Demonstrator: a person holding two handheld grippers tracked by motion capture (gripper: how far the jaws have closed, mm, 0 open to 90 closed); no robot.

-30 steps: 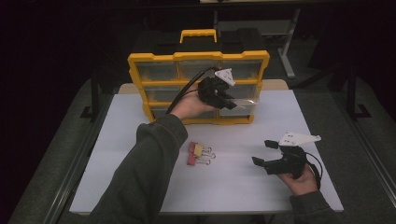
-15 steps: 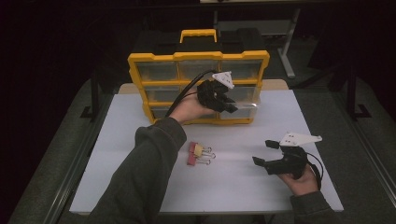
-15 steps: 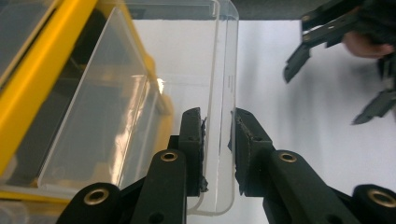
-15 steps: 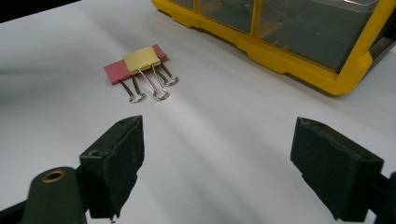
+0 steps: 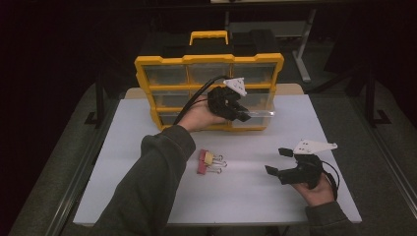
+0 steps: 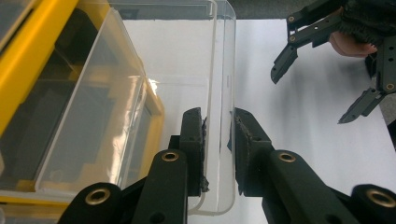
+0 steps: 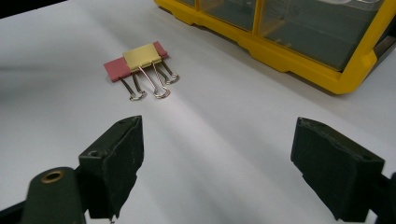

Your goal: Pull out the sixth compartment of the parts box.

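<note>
- Left gripper (image 5: 241,114): jaws clamped on the front wall of the clear drawer (image 6: 219,84).
- Drawer: part-way out of the bottom row, right side, of the yellow organizer (image 5: 147,86) at the table's (image 5: 123,196) far edge.
- Right gripper (image 5: 276,161): jaws wide apart, empty, near the table's right front.
- Binder clips (image 5: 210,162): one pink, one gold, touching, mid-table.
</note>
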